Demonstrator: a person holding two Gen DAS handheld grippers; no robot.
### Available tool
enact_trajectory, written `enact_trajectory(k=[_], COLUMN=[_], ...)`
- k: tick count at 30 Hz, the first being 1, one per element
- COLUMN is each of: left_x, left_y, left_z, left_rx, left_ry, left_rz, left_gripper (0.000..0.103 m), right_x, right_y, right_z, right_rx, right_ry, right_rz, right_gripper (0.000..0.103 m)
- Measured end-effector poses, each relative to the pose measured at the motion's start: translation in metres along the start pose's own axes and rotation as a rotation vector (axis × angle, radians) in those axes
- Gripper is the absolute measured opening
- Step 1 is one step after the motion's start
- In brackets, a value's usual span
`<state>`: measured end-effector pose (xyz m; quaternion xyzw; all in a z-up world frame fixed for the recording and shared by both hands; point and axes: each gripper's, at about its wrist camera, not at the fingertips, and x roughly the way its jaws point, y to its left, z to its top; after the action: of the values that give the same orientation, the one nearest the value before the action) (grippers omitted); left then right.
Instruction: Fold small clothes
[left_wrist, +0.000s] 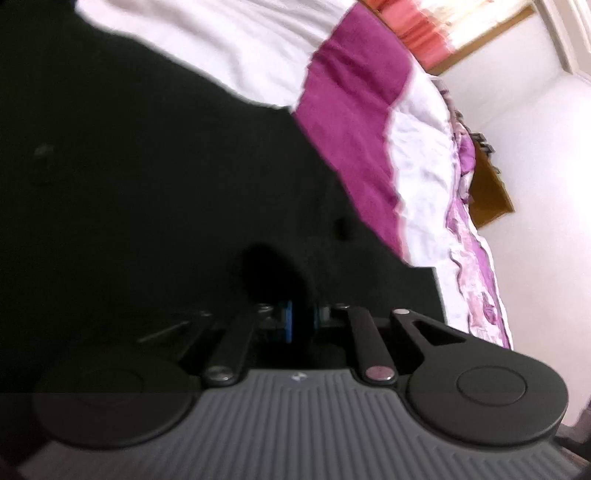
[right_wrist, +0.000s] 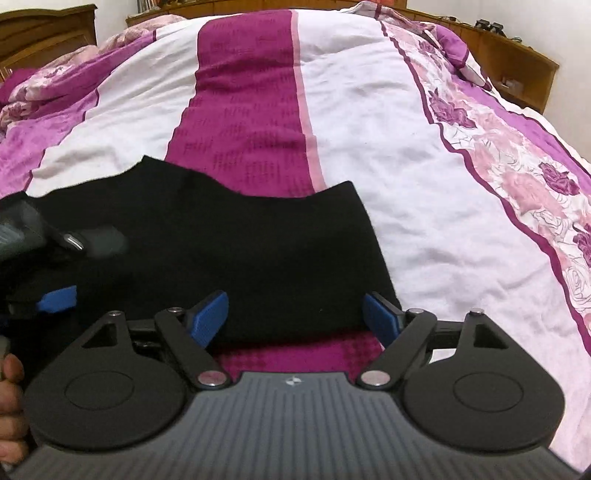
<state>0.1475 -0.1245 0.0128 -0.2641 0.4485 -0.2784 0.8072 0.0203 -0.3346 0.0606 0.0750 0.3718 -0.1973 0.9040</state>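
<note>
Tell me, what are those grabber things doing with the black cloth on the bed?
A person is folding a small black garment on a bed with a purple, white and flowery bedspread. The right gripper is open, its blue fingers spread at the garment's near edge, holding nothing. The left gripper is pressed into the dark fabric at the garment's left side, and it looks shut on it, blue pads together. No fold is visible yet.

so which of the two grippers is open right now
The right gripper: its blue pads sit wide apart over the near edge of the black garment. The left gripper has its pads pressed together on that cloth.
</note>
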Motion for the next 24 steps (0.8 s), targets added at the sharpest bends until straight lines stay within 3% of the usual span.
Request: enact_trajectory(k=[6, 10, 14, 24], left_x=[-0.016, -0.036, -0.068, -0.146], left_y=[-0.011, -0.035, -0.043, 0.009], left_z=[0.0, 0.008, 0.026, 0.07], left_rx=[0.05, 0.215, 0.266, 0.345], left_ry=[-0.091, -0.157, -0.268, -0.405], left_rz=[0.021, 0.037, 0.08, 0.248], left_gripper=[0.01, 0.01, 0.01, 0.01], right_x=[-0.002, -0.011, -0.018, -0.001], right_y=[-0.005, -0.016, -0.018, 0.022], right_z=[0.004, 0.013, 0.019, 0.008], right_rx=[0.032, 0.153, 0.154, 0.041], right_ry=[0.013, 0.013, -0.013, 0.097], right_rz=[-0.015, 0.074, 0.042, 0.217], right_gripper=[0.086, 0.086, 0.086, 0.086])
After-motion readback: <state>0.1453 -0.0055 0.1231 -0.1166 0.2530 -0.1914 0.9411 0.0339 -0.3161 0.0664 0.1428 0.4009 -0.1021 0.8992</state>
